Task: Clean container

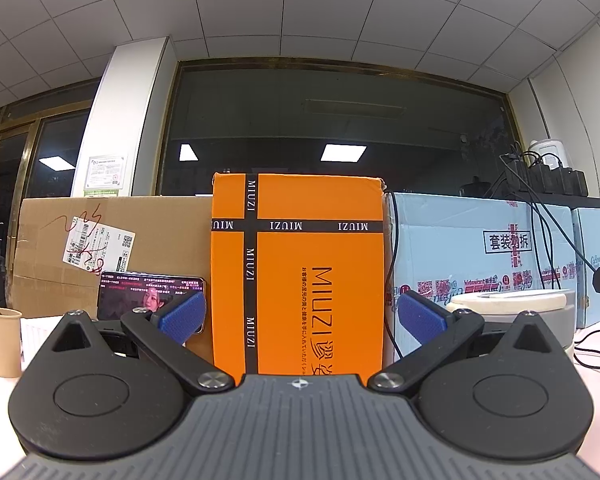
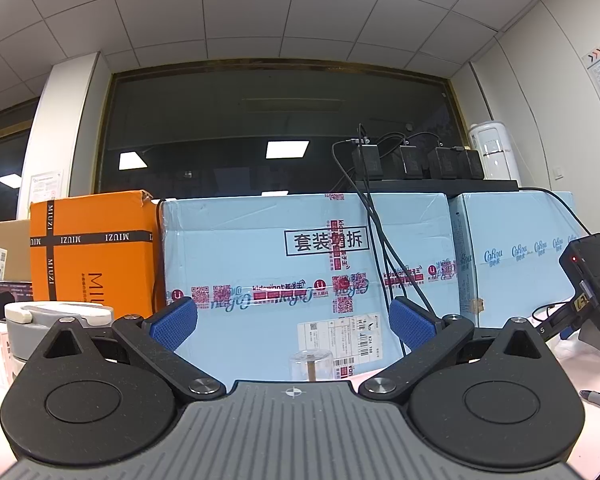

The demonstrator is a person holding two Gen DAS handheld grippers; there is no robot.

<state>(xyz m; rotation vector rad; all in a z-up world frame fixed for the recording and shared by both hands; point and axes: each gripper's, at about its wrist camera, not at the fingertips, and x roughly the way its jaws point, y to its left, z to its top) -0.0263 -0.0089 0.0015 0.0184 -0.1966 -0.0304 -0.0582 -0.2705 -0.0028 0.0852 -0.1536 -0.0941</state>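
Grippers both spread wide, empty: left gripper [image 1: 302,316] faces tall orange cardboard box [image 1: 298,272]; right gripper [image 2: 293,322] faces pale blue carton [image 2: 304,264]. Grey lidded round container [image 2: 40,328] sits on white table [image 2: 580,364], left of right gripper

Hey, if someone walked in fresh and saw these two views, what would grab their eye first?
The bright orange box marked MIUZI, standing upright dead ahead of the open left gripper. Next, the big pale blue box filling the right wrist view behind the open right gripper, with black chargers and dangling cables on top. A lit phone leans against the brown box.
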